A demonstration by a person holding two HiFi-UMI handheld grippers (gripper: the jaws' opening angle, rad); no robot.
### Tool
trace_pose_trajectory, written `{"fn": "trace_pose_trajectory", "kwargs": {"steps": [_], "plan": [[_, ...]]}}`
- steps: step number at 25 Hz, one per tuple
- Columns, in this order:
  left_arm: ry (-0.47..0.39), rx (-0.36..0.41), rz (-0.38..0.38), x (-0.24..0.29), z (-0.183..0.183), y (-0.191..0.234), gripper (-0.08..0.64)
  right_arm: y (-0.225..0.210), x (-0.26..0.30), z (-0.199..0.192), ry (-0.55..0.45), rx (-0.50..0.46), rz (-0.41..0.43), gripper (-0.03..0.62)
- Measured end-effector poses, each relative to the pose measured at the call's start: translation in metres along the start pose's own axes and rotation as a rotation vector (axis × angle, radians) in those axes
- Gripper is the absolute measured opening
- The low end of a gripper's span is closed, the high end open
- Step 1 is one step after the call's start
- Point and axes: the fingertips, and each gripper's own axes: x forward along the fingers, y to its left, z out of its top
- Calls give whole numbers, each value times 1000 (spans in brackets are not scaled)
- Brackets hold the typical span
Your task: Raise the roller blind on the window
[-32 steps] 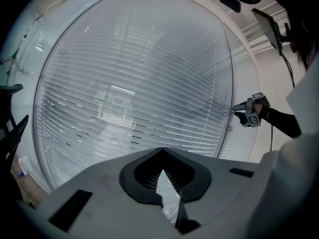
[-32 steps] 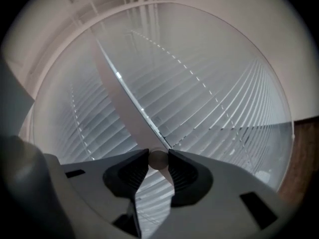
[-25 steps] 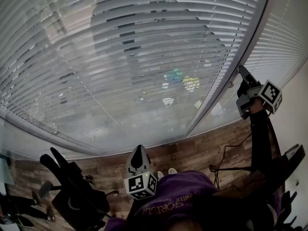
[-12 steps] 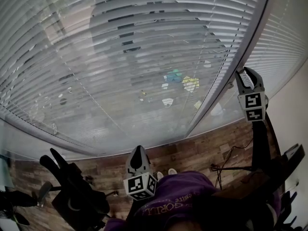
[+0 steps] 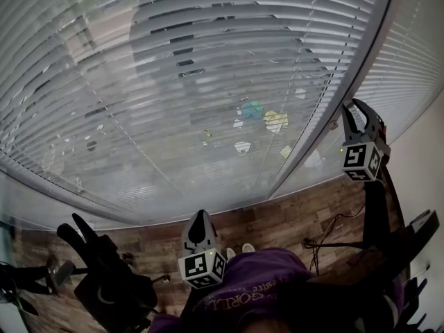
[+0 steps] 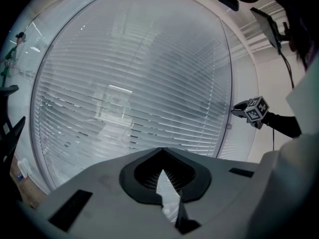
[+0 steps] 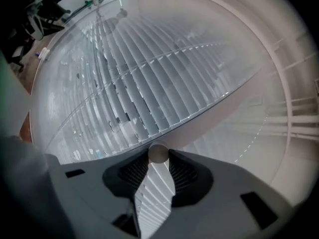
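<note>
Since only one tool is needed at the control, the left gripper (image 5: 200, 217) hangs low by the purple hoodie (image 5: 257, 283), jaws together on nothing and aimed at the window. Farther out, the right gripper (image 5: 351, 105) is raised to the right edge of the blind (image 5: 208, 82), beside the white window post (image 5: 298, 151). Its tips are pinched on a small round knob (image 7: 158, 153), probably the end of the blind's pull, though I cannot tell which kind. The blind hangs fully lowered, slats across the glass, so raising looks not yet begun. On the hoodie only the letters "ORLD" can be read; the gripper cubes carry square markers, not words.
</note>
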Motion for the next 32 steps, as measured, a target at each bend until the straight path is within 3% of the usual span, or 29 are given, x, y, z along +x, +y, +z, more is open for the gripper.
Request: {"fn": "trace_pose_trajectory", "kwargs": {"steps": [3,5,9,21,28,32], "plan": [[0,1,1,1,1,0,0,1,-1,1,9,-92,-12,124],[-2,3,2,1,2,1,1,1,0,1,9,-53,8,123],[-3,2,-1,0,0,3,0,0,-2,2,-10,355,115,123],[-5,-7,-7,-1,0,4,0,-7,1,-6,-50,1510,309,121],[-4,-11,-9,-3,0,3,1,-6,2,-10,-57,2033,377,121],[-4,-12,0,-5,-1,5,0,-6,3,-11,-71,2161,376,121]]}}
